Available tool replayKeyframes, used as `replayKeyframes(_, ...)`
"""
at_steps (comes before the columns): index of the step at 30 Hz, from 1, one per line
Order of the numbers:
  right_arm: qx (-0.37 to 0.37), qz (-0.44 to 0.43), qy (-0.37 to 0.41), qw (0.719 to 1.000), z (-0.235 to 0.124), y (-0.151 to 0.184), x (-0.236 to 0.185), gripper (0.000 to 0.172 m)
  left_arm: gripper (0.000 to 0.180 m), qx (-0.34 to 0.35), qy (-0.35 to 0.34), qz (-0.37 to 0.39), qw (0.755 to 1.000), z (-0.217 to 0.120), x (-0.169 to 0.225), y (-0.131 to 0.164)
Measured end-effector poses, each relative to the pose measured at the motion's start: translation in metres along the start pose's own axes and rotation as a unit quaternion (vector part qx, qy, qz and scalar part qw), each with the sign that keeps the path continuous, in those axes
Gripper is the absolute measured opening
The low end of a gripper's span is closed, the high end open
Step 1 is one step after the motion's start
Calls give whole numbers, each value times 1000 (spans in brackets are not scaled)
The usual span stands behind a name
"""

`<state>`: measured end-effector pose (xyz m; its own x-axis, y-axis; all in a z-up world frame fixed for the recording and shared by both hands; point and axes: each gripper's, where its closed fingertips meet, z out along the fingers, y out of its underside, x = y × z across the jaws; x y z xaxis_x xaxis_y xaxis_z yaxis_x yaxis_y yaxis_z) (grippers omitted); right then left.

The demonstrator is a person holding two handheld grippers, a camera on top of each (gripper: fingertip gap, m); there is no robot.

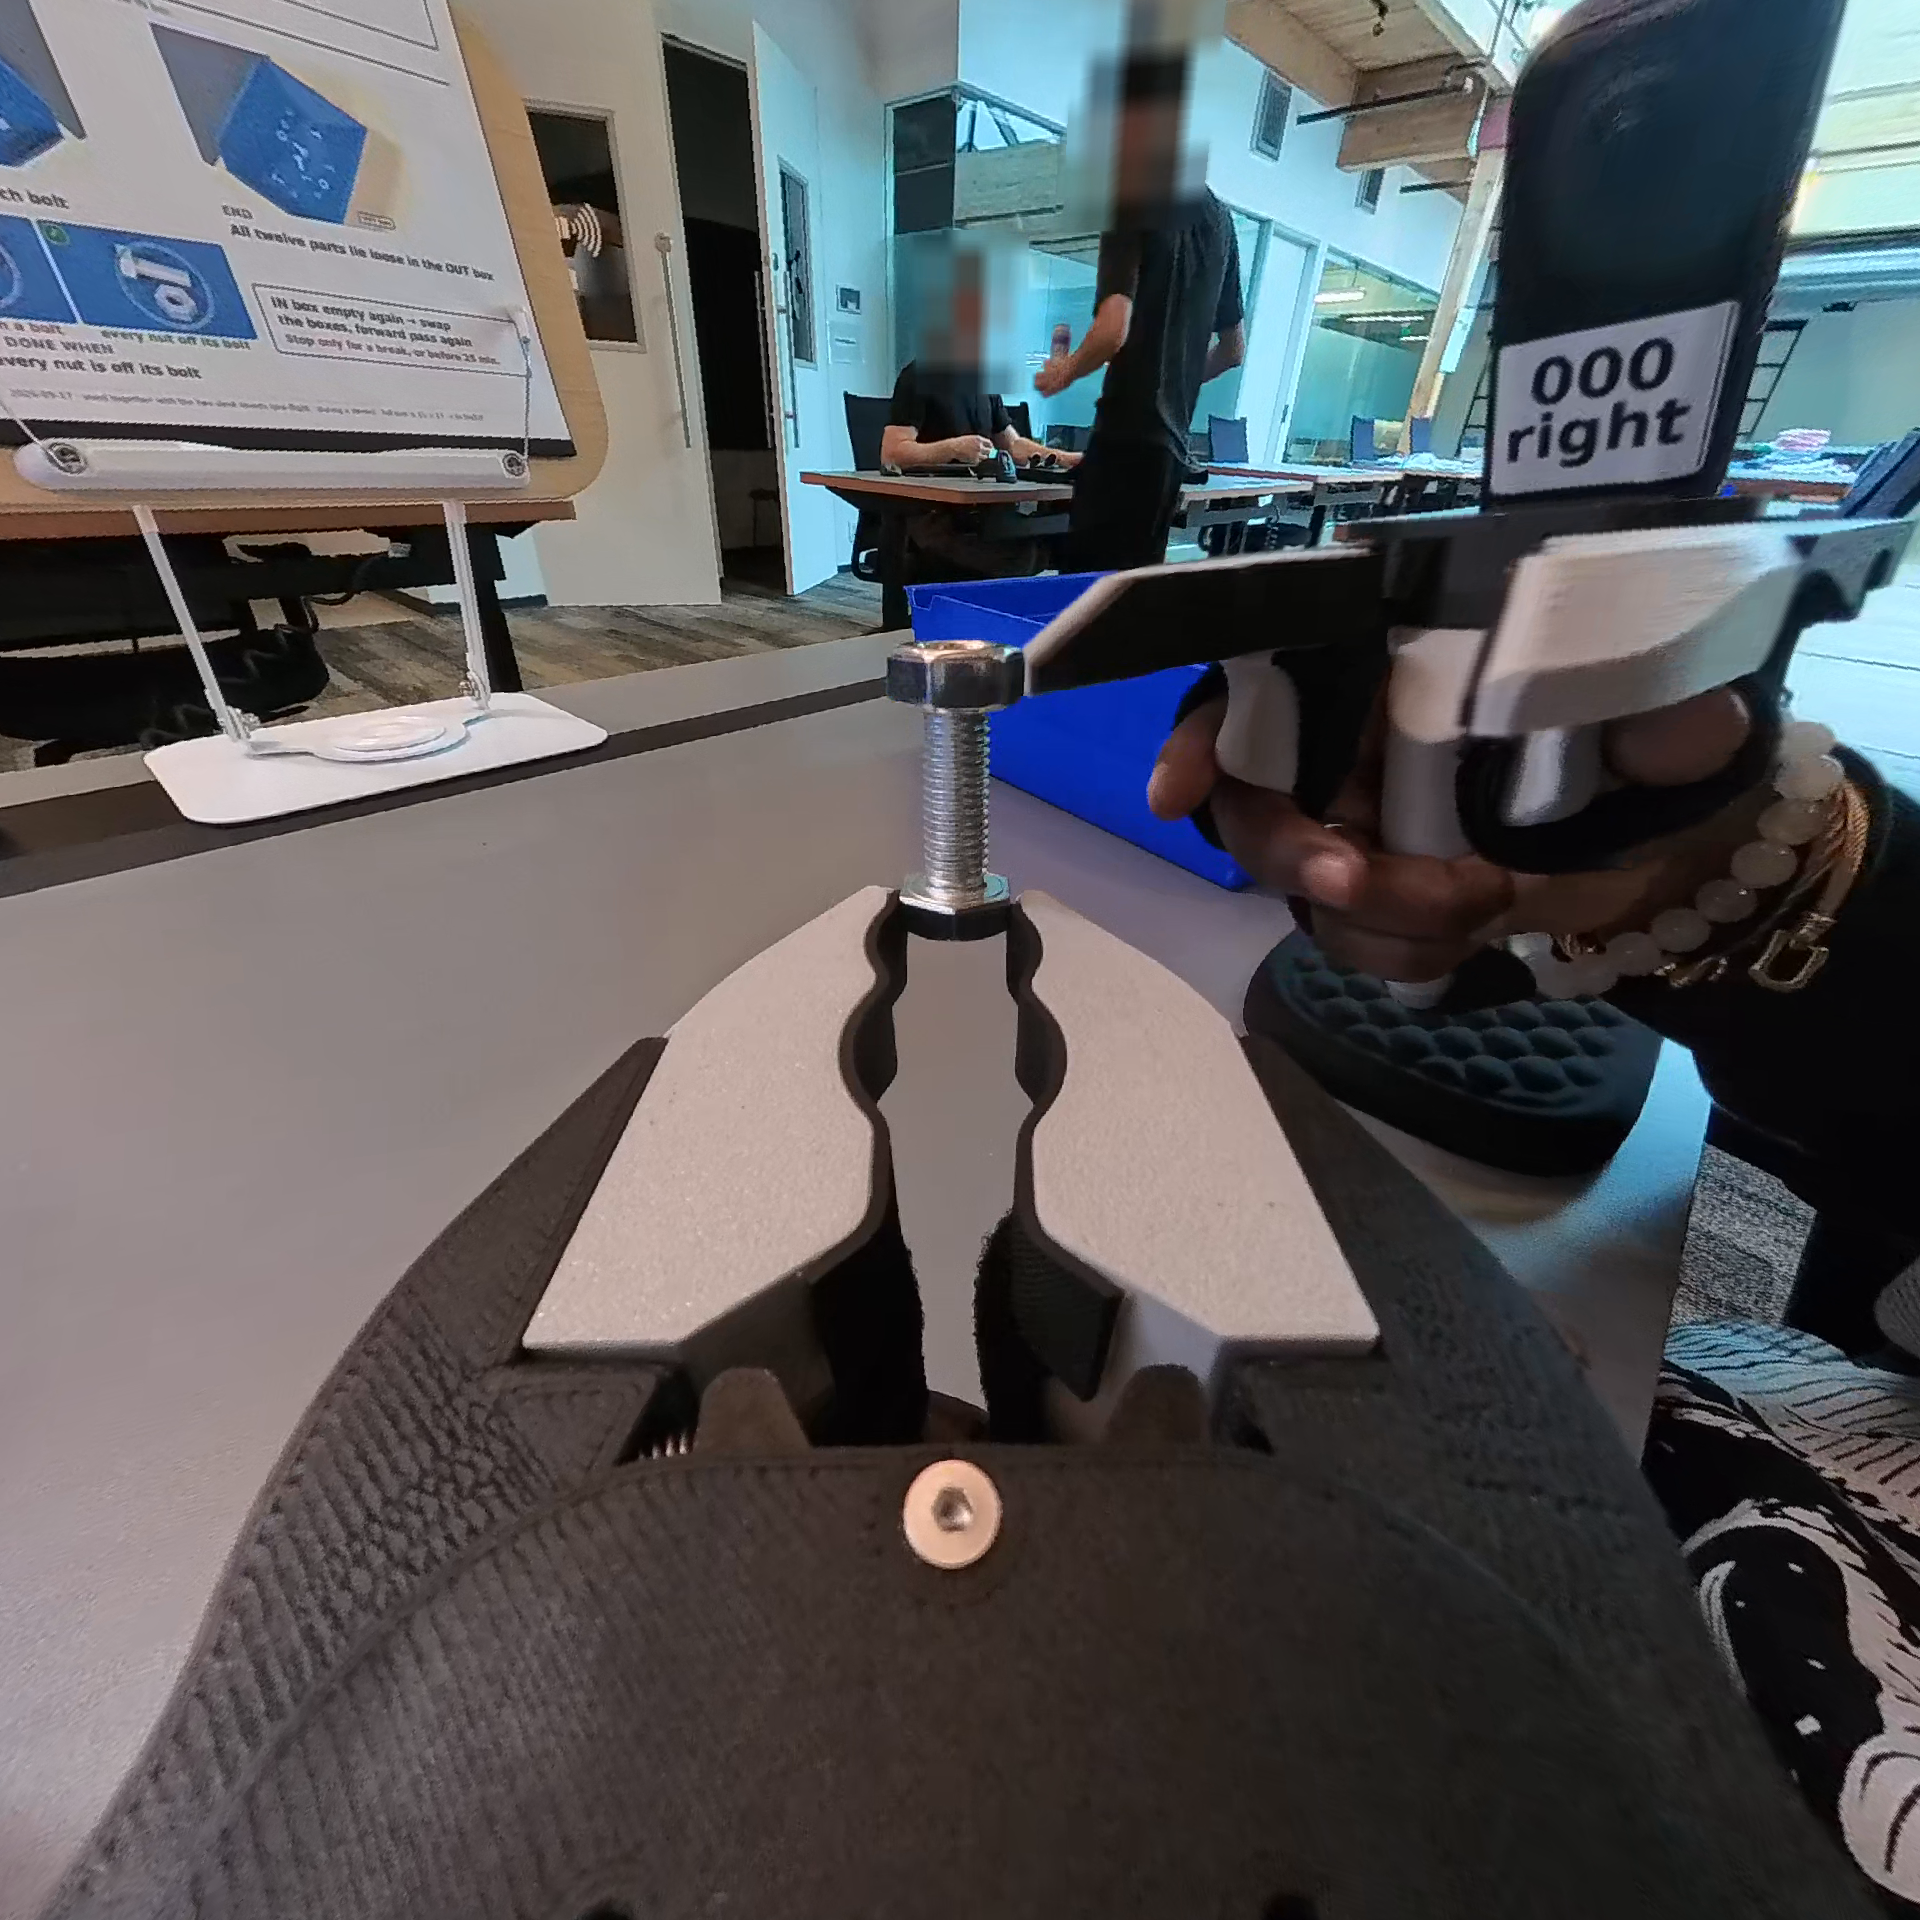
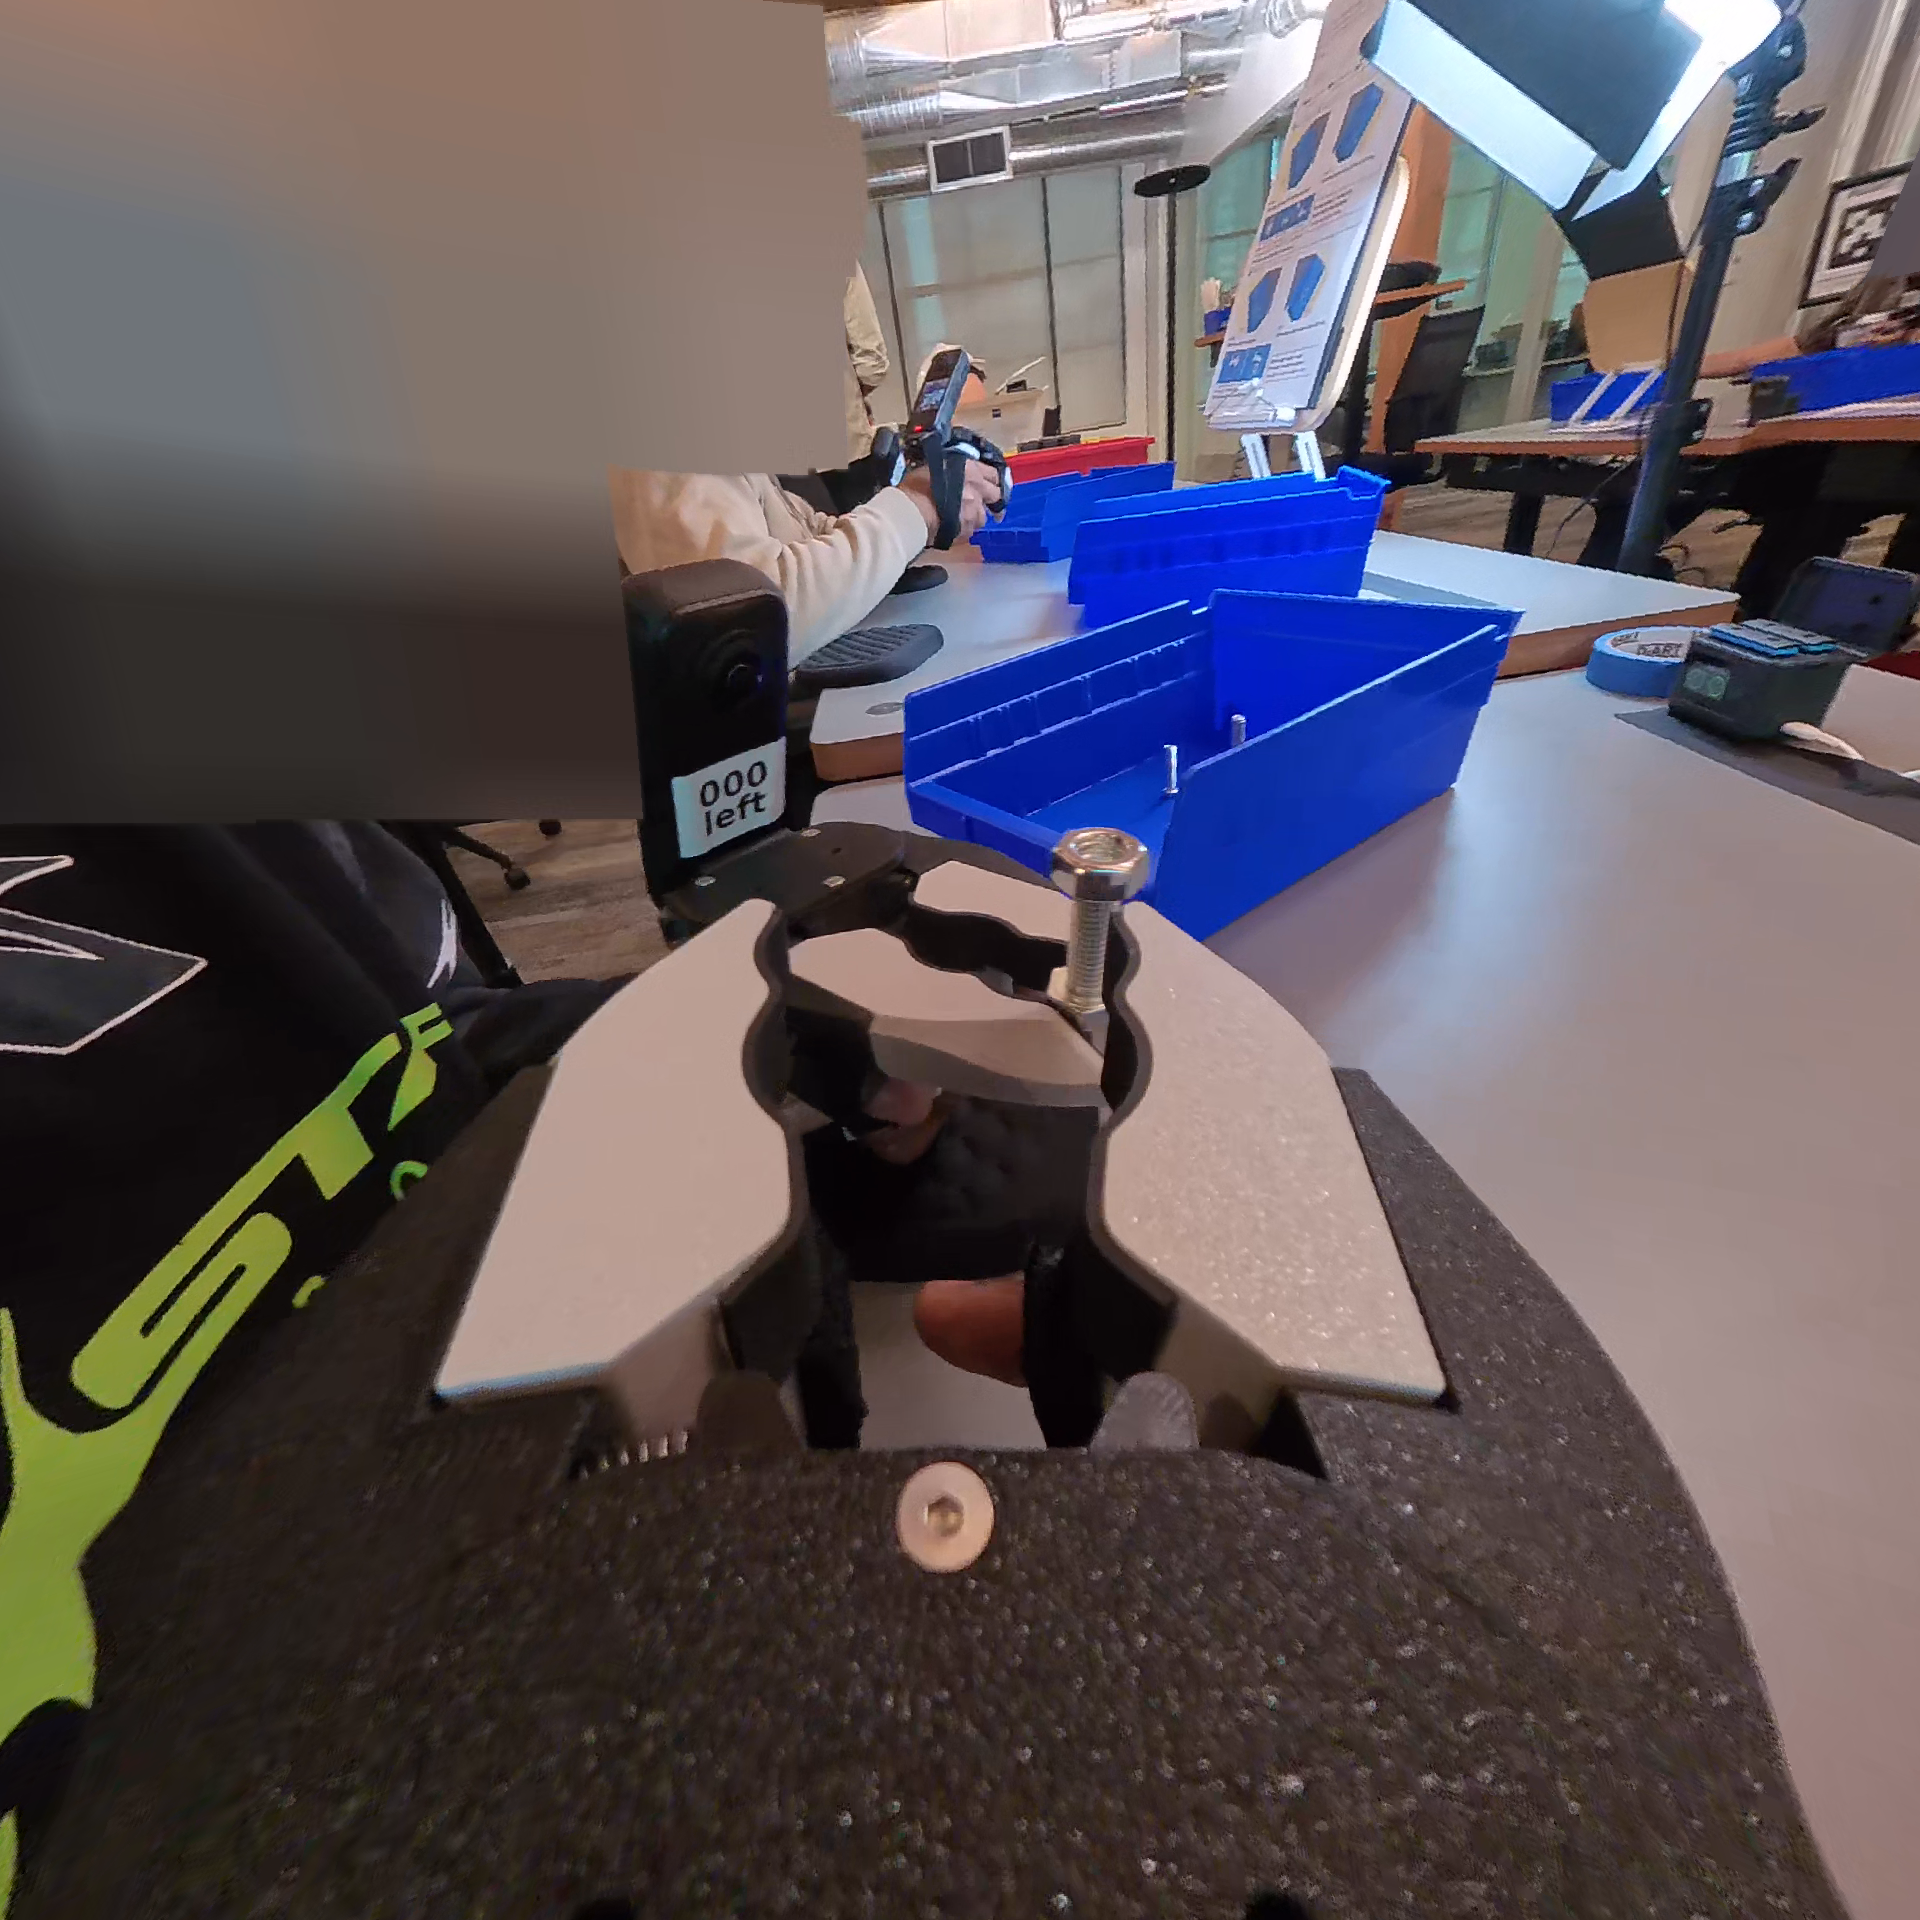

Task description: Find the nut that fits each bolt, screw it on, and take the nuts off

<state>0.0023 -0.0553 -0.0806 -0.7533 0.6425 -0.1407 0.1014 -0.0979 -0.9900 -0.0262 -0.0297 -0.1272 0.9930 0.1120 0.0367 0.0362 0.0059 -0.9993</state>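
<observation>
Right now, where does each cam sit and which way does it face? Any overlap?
Left wrist view: on the left gripper, looking along its fingers, which clamp the head of an upright bolt; the right gripper and gloved hand enter from the right.
Right wrist view: on the right gripper, open, facing the left gripper and a blue bin; a dark sleeve shows at left.
Shared: the bolt with its nut, both grippers, the bin, the grey table.

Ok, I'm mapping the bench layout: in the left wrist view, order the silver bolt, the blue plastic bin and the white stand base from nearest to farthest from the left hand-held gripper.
1. Silver threaded bolt: upright at the left hand-held gripper's fingertips.
2. Blue plastic bin: behind the bolt, to the right.
3. White flat stand base: far left, by the table's back edge.
</observation>
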Motion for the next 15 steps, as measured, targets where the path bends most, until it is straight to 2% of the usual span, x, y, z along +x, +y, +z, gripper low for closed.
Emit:
replayKeyframes(7, 20, -4, 15, 1000, 19, -4, 15, 73, 18, -1, 9, 2, 1000, 0, 2, 1)
replayKeyframes(15, 7, -15, -11, 1000, 33, 0, 8, 68, 19, -7, 16, 5, 1000, 1, 5, 3)
